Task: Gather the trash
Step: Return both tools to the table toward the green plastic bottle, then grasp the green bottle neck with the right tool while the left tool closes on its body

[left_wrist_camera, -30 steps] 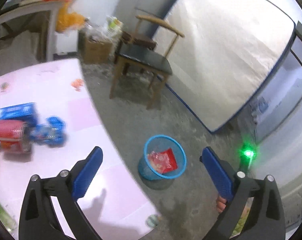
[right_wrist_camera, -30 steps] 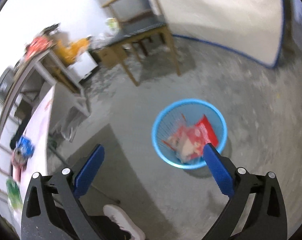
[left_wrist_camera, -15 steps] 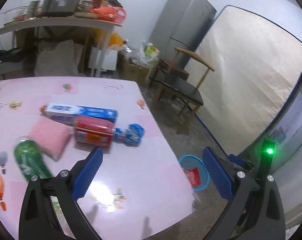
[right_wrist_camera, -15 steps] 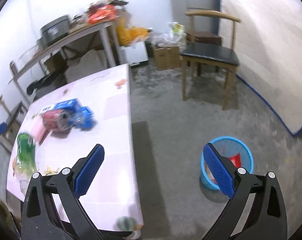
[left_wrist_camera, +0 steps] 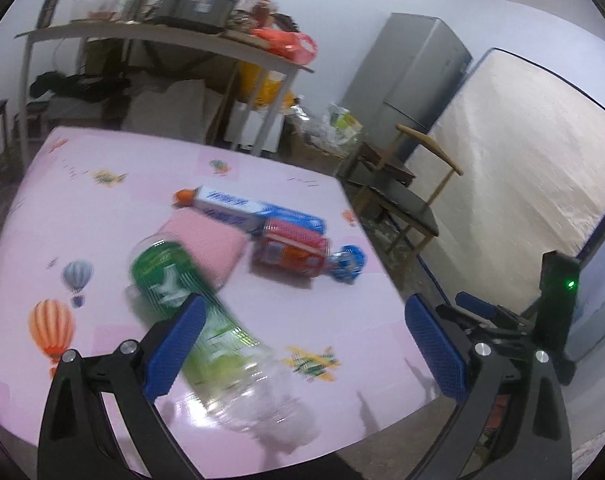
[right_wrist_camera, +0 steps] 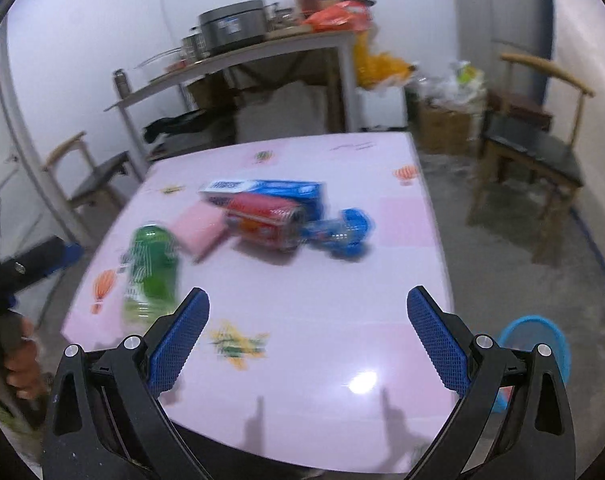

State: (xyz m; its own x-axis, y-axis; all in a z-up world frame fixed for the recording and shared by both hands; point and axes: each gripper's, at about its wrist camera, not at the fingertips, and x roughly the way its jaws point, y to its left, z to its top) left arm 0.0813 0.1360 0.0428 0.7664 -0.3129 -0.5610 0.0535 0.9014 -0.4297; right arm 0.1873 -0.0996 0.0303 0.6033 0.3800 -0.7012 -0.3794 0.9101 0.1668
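— What is on the pink surface from where you sit?

— I count five pieces of trash, bunched around the middle. One clear bottle with a green label lies on its side at about 8 o'clock of the group. One pink pad sits just beside it, with one red can at the centre. One long blue-and-white box lies behind the can at 12 o'clock, and one crumpled blue wrapper lies at 3 o'clock, touching the can's end.

— And the bin?

— One blue basket stands on the floor, off the surface's edge at 4 o'clock in my right wrist view. It is half hidden by my own rig.

— The jaws?

— Left gripper: jaws spread wide, holding nothing. The near blue pad overlaps the bottle in the picture, but I cannot tell whether it touches. Right gripper: jaws equally wide apart, empty, hovering over bare surface near the front edge.
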